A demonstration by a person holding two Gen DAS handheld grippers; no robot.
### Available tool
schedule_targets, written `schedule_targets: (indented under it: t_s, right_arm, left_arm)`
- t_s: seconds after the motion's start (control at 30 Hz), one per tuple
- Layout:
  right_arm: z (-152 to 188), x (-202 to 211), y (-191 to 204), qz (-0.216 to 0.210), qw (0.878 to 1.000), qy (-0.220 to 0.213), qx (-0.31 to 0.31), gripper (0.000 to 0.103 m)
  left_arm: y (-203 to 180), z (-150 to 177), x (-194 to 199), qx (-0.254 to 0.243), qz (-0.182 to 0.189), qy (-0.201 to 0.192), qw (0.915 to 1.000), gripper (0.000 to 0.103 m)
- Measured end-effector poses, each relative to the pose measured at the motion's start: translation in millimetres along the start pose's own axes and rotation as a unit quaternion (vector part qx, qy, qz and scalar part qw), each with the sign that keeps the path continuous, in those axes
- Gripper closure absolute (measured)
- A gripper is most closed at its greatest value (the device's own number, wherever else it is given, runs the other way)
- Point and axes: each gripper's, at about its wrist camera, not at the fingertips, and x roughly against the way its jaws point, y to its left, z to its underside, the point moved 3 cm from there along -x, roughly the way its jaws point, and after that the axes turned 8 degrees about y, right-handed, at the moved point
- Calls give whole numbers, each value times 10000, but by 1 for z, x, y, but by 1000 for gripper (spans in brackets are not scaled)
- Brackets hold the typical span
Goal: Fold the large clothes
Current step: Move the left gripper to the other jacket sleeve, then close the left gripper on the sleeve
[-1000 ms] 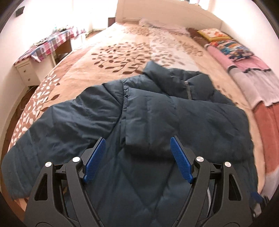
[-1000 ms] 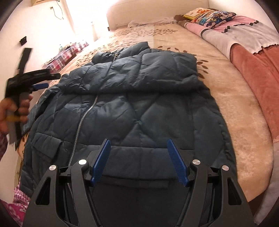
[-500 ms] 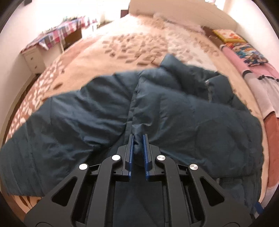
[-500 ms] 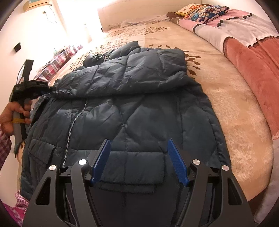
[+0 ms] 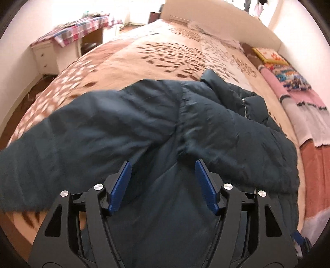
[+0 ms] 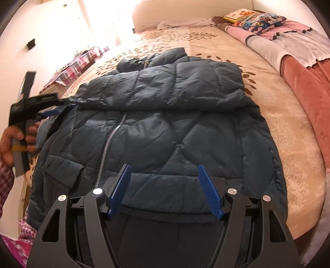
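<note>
Dark blue quilted puffer jacket lies front-up on the bed, zipper running up toward the collar at the far end. One sleeve is folded across the chest, lying flat on top of the body panel. Hem is nearest my right gripper.

Right gripper: blue pads spread wide, nothing pinched, hovering over the hem and lower front panel. I can't tell if the tips touch the fabric.

Left gripper: jaws opening, pads apart with jacket fabric showing between them but not pressed by either pad. Left view is motion-blurred. It looks across the other sleeve, which stretches out to the side toward the bed edge, unfolded. From the right wrist view I see the left gripper at the jacket's left shoulder area, held by a hand with a plaid sleeve below it.

Bed cover is beige with a brown leaf print. Folded blanket in pink, white and rust runs along the right side, patterned pillows at its far end. Headboard at the far end. Beside the bed on the left, a white nightstand and a tabletop under a plaid cloth.
</note>
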Motion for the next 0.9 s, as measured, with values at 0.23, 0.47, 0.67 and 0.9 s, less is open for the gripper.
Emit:
schedule_targets:
  t_s: [0.23, 0.47, 0.67, 0.9]
  right_arm:
    - [2, -4, 21, -127, 9997, 48, 215, 36]
    - [4, -7, 35, -141, 9991, 106, 388, 36]
    - [5, -5, 36, -81, 9992, 96, 391, 36]
    - [4, -5, 33, -64, 9994, 69, 344, 36]
  left_arm:
    - [108, 50, 33, 1309, 120, 24, 9913, 38]
    - [215, 98, 39, 3258, 464, -122, 9442, 38]
    - [238, 107, 24, 4056, 856, -286, 9096, 38]
    - [254, 102, 13, 4870, 1218, -647, 8624, 51]
